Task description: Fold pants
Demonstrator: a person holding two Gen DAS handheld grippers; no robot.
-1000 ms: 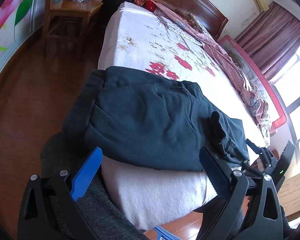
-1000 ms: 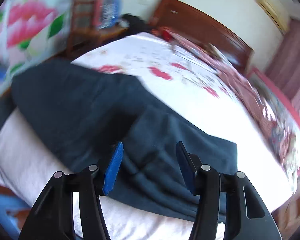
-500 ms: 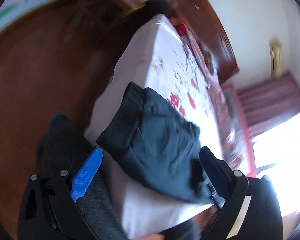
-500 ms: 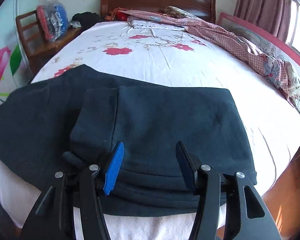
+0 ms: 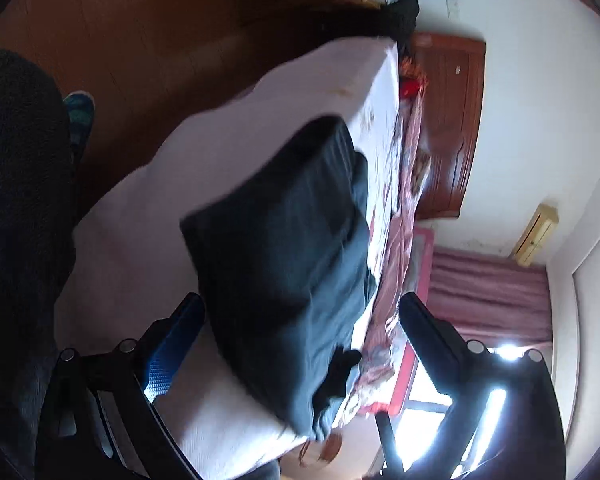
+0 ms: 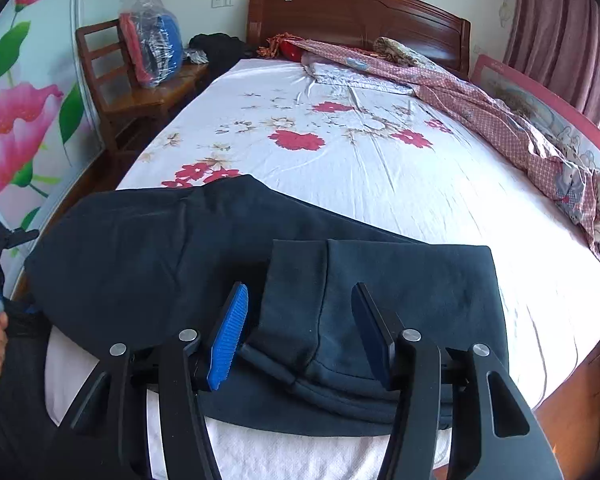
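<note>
The dark blue pants [image 6: 148, 264] lie folded over on the foot of the bed [image 6: 340, 160], a cuffed leg end [image 6: 300, 280] on top near the front edge. My right gripper [image 6: 300, 312] is open and empty, its fingers to either side of that cuff just above the cloth. In the left wrist view the camera is rolled sideways and blurred; the pants [image 5: 284, 248] show as a dark pile on the bed edge. My left gripper [image 5: 300, 312] is open and empty, held off the bed in front of the pants.
A pink patterned quilt [image 6: 500, 120] lies along the bed's right side by the wooden headboard [image 6: 360, 12]. A wooden chair [image 6: 132, 88] with a plastic-wrapped bundle stands at the left. Wooden floor [image 5: 160, 40] runs beside the bed. My own leg [image 5: 20, 220] is close at left.
My left gripper has pulled away from the bed and rolled sideways. My right gripper has swung round to face the headboard and settled over the cuffed leg end.
</note>
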